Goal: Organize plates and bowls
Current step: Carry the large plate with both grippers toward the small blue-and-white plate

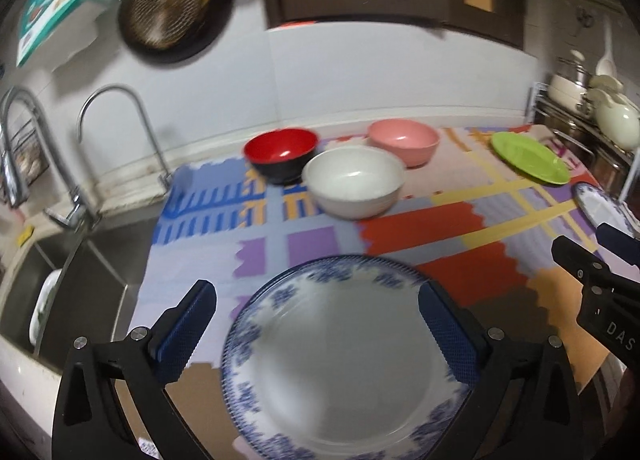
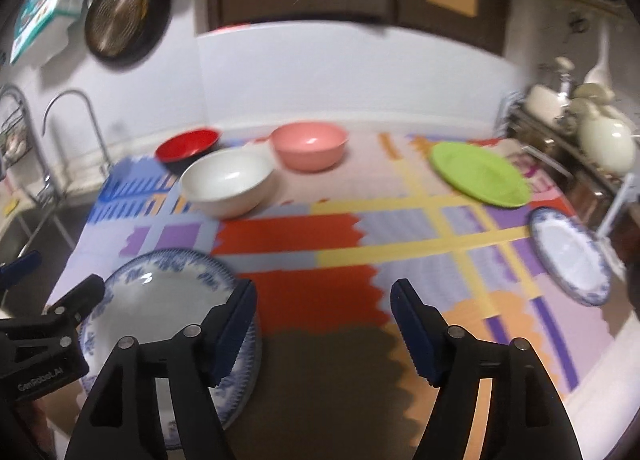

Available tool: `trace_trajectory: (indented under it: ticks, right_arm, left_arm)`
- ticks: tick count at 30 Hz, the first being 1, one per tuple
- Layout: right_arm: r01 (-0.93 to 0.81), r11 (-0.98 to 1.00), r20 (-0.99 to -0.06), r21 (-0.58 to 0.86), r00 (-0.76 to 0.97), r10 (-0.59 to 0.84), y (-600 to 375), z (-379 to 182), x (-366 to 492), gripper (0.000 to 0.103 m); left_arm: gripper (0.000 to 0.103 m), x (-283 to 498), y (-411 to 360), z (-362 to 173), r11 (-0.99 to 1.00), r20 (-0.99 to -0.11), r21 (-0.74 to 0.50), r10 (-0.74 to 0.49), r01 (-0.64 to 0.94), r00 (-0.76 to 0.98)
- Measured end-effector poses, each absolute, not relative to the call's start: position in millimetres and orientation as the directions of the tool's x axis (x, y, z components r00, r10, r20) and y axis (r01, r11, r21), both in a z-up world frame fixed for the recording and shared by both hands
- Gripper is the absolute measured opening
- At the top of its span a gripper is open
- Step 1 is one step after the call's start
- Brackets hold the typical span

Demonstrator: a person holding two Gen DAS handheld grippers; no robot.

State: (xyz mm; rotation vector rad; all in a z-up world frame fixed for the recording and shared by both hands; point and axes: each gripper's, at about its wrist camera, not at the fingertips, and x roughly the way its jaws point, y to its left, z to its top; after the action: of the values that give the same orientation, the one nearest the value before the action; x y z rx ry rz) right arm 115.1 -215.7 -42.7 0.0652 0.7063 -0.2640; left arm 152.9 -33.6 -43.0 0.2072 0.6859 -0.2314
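Blue-and-white porcelain: a patterned plate (image 1: 344, 356) lies flat on the tabletop (image 1: 420, 236), nearest the viewer, between the spread fingers of the left hand-held gripper (image 1: 316, 328), which grips nothing. The right hand-held gripper (image 2: 324, 324) hovers beside it, also spread and empty. A second patterned plate (image 2: 570, 256) and a green plate (image 2: 480, 174) sit to the right; white (image 2: 228, 184), red (image 2: 188, 148) and pink (image 2: 310, 146) bowls stand farther back. To lift well, likely pinch the plate's rim squarely and keep it level.

Counter under multicoloured patterned mat (image 2: 320, 260).
On mat: blue-rimmed white plate (image 1: 344, 356) nearest; white (image 1: 354, 182), red (image 1: 282, 154), pink bowls (image 1: 404, 140) beyond; green plate (image 1: 528, 156), second blue-rimmed plate (image 2: 570, 256) right.
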Motion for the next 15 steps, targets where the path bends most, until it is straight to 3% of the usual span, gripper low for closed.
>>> trace_trajectory:
  ticks: [15]
  right_arm:
    - [0.454,0.890,-0.618,-0.022,0.694,-0.370,-309.6,-12.1,65.0,0.070]
  left_arm:
    - [0.103,142.6,-150.0,-4.7,0.856,-0.569,0.063,-0.392,0.514,0.723]
